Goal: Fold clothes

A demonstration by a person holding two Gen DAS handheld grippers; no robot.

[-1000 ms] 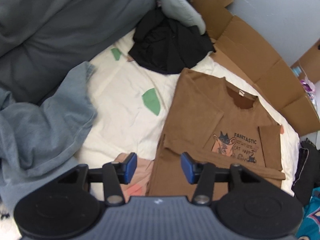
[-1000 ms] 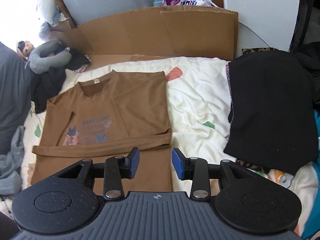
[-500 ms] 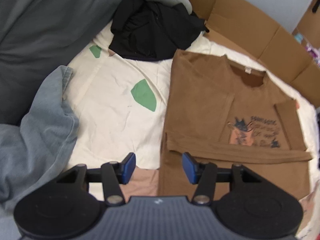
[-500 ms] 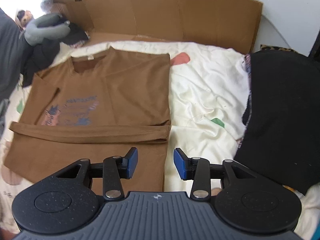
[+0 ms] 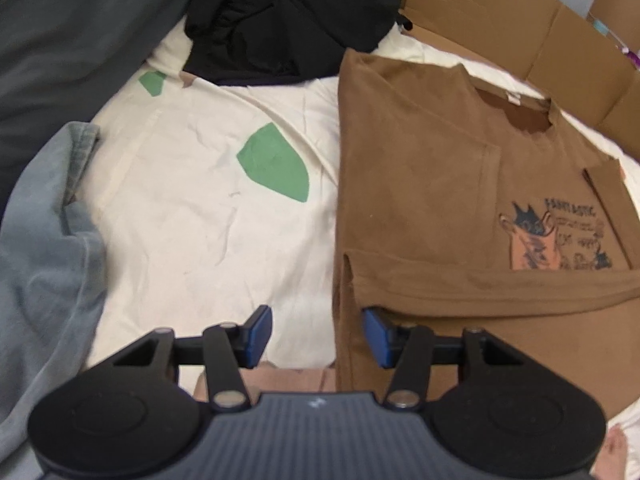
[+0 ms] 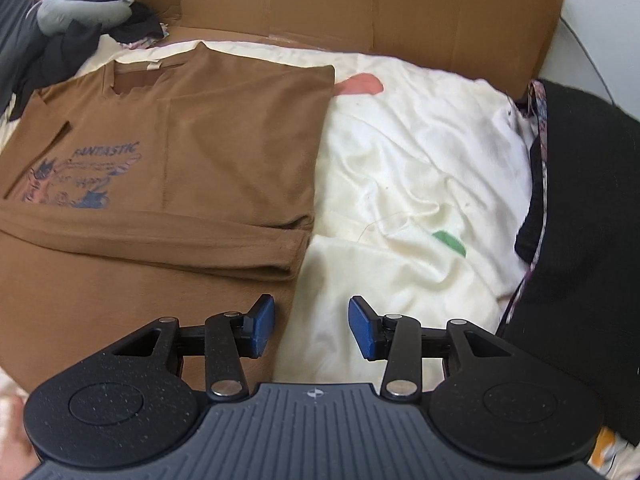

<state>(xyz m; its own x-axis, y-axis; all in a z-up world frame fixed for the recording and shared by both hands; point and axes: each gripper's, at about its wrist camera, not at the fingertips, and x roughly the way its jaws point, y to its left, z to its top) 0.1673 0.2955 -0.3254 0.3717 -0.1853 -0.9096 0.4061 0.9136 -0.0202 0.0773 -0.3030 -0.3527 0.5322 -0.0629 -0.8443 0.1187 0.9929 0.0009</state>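
A brown T-shirt [image 5: 432, 184] with a blue and pink print lies flat on a cream bedsheet [image 5: 208, 216], both sides and sleeves folded inward. My left gripper [image 5: 316, 334] is open and straddles the shirt's lower left edge, its right pad over the fabric. The same brown T-shirt [image 6: 180, 152] fills the left of the right wrist view. My right gripper [image 6: 311, 328] is open over the shirt's lower right edge, left pad above the cloth, right pad above the cream bedsheet [image 6: 420, 168]. Neither holds anything.
A black garment [image 5: 288, 28] lies crumpled behind the shirt, and a grey-blue garment [image 5: 44, 264] at the left. Cardboard [image 6: 360, 16] lines the far side of the bed. Another black garment [image 6: 580, 232] covers the right. A grey plush toy [image 6: 80, 4] sits far left.
Both grippers have come forward and down toward the shirt's bottom corners, the left one shifting to the shirt's left edge, the right one to its right edge. Both stay open.
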